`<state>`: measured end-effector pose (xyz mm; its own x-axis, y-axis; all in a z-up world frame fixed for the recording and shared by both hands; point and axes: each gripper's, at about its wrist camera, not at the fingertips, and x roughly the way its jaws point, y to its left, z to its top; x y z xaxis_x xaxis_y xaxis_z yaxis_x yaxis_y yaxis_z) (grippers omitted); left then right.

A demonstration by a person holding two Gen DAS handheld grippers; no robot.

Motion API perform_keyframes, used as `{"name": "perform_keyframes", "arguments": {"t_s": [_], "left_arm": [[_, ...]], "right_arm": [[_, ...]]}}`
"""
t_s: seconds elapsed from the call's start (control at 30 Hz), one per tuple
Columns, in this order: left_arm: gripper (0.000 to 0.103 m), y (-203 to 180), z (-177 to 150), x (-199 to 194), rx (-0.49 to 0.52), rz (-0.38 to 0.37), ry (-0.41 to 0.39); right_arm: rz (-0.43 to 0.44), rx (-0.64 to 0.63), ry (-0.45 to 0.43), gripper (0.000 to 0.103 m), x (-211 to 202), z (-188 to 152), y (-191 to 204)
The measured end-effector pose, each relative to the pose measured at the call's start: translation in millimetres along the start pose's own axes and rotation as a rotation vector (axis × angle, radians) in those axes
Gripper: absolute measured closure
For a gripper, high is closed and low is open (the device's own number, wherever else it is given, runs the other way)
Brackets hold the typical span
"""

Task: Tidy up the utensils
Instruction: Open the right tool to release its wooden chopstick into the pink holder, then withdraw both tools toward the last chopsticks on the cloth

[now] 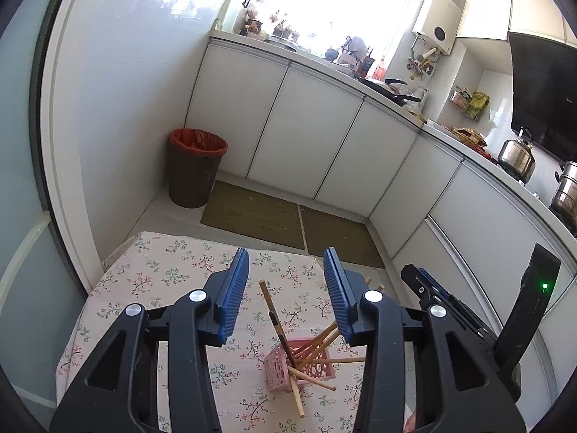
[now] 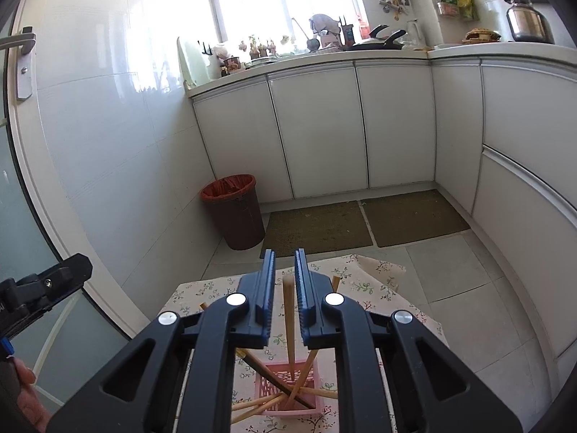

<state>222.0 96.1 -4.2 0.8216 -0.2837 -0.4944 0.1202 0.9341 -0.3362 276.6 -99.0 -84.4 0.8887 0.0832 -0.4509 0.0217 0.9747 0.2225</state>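
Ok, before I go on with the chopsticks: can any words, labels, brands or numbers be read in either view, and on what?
No text can be read in either view.
Water heater: a mark near its top, too small to read.
Packets on the wall rack: printing, blurred.
Bottle by the window: label, blurred.
Range hood: no legible mark.
Pink basket: cut-out pattern only, no words.

Both grippers same build: left gripper (image 1: 286,292) & right gripper (image 2: 285,296) w/ black plastic arms w/ triangular cut-outs, round silver pivot screws, blue ribbed pads (image 1: 234,288). Green LED (image 1: 545,285) on black housing by right unit.
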Motion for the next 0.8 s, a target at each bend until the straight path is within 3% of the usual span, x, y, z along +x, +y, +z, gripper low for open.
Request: {"name": "perform_keyframes", "arguments": {"t_s": [0.17, 0.23, 0.57, 0.63, 0.7, 0.8], "left_arm": [[0.062, -9, -1, -10, 0.031, 0.028, -0.009], [0.057, -13, -2, -14, 0.038, 0.031, -0.011], [0.030, -36, -20, -45, 0.104, 0.052, -0.046], [0.024, -37, -26, -49, 0.110, 0.057, -0.038], [0.022, -40, -34, -50, 0.120, 0.062, -0.022], [0.014, -42, -46, -48, 0.141, 0.070, 0.018]], "right_arm": [[-0.020, 0.000, -0.031, 0.079, -22, 11, -3], [-0.034, -0.009, -0.045, 0.076, -34, 11, -2], [-0.088, 0.022, -0.071, 0.036, -87, -7, -17], [-0.099, 0.035, -0.065, 0.029, -94, -13, -22], [-0.100, 0.056, -0.063, 0.016, -101, -20, -27], [-0.116, 0.070, -0.046, 0.008, -109, -35, -31]]}}
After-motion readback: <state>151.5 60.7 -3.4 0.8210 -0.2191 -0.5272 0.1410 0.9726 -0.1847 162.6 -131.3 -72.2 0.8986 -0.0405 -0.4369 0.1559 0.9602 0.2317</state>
